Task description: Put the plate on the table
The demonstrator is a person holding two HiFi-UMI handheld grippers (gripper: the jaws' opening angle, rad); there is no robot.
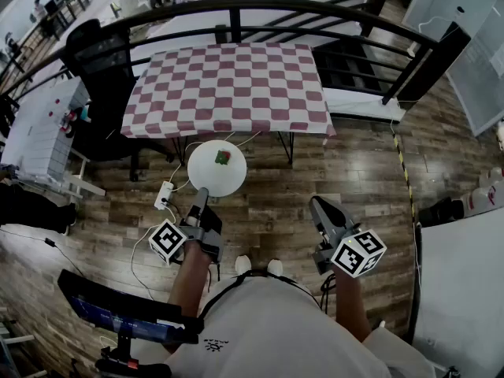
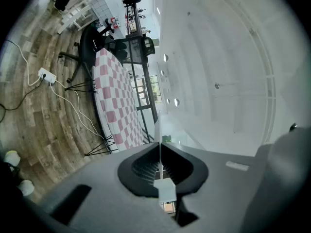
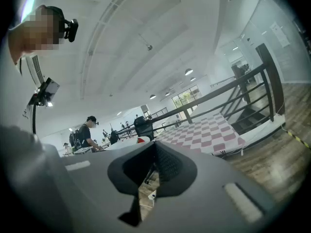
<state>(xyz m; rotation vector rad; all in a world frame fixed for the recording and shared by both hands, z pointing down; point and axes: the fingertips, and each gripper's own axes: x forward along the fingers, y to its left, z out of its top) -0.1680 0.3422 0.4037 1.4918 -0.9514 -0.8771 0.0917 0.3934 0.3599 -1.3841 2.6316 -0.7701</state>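
Pinching near rim of white plate [image 1: 206,177] with left gripper [image 1: 201,197], jaws narrow and clamped on its edge. Holding it over wood floor [image 1: 268,203], just short of checkered table [image 1: 228,85], small green-red item [image 1: 222,157] on top. Nothing in right gripper [image 1: 318,205], jaws closed together, well apart from plate

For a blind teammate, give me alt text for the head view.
From above, the left gripper holds a white plate by its rim over a wood floor, short of a checked table. The right gripper holds nothing.
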